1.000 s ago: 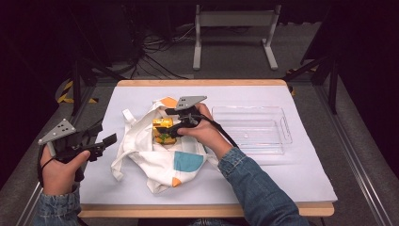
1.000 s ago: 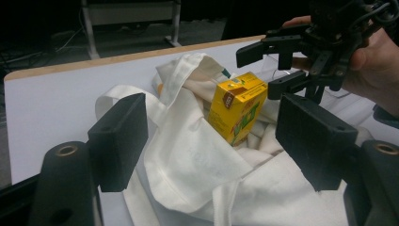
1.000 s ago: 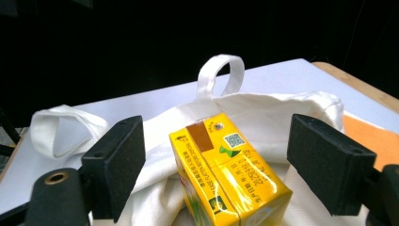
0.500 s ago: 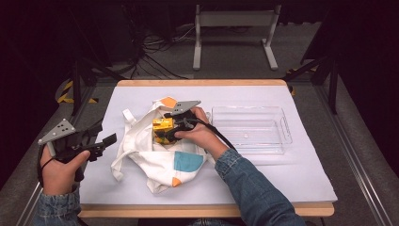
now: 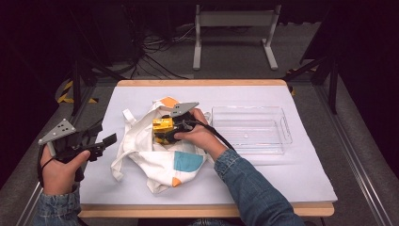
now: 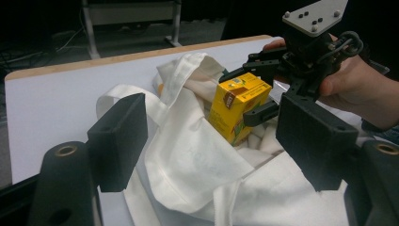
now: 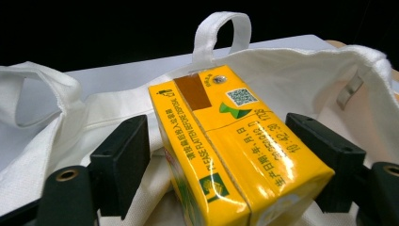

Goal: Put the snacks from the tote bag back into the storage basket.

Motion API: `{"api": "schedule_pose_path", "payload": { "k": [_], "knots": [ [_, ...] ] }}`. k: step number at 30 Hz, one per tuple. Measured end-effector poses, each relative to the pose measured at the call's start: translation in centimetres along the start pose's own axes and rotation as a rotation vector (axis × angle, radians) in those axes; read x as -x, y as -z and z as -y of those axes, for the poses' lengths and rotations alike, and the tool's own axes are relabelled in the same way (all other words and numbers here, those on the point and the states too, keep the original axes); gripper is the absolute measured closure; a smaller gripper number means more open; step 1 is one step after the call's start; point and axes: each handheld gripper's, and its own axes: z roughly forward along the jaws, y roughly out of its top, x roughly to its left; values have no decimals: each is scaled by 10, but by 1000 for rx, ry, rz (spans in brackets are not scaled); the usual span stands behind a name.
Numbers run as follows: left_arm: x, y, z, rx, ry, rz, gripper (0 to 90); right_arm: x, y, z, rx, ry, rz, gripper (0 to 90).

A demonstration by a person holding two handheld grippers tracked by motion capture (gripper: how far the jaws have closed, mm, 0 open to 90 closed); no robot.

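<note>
A wooden table (image 5: 202, 83) is covered by a white sheet (image 5: 301, 179). On the sheet's right part a clear plastic tray (image 5: 249, 129) is set, well apart from the left gripper. Left of the tray a white cloth tote bag (image 5: 155, 157) with blue and orange patches is spread, crumpled, its mouth gaping upward and one handle loop (image 7: 221, 28) seen standing behind it in the right gripper view. At the bag's mouth a yellow juice carton (image 7: 226, 141) is found, tilted, with its lower end down among the cloth folds.

The right gripper (image 5: 164, 130) is held over the bag's opening. Its jaws have just been closing, and the carton is seen between them; the right pad lies against the carton's side, while a narrow gap appears to remain at the left pad, so a firm grip cannot be confirmed. The left gripper (image 5: 101, 143) is held off the bag's left edge, above the sheet, its jaws wide apart with nothing between them.
</note>
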Motion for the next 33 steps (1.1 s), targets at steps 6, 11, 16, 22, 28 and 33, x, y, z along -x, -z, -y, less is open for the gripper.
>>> {"api": "schedule_pose_path", "payload": {
  "k": [6, 11, 16, 22, 28, 33],
  "knots": [
    [0, 0, 0, 0, 0, -1, 266, -1, 0, 0, -19, 37, -4, 287],
    [0, -1, 0, 1, 5, 1, 266, 1, 1, 0, -20, 43, 2, 326],
    [0, -1, 1, -1, 3, 3, 267, 1, 2, 1, -28, 67, -2, 364],
    [0, -3, 1, -5, 2, 5, 266, 1, 6, 1, -30, 91, -14, 458],
    [0, -4, 1, -8, 3, 6, 266, -2, 10, -2, -35, 93, -20, 518],
    [0, -4, 2, -7, 8, 6, 266, -4, 10, -4, -24, 91, -10, 522]
  ]
}}
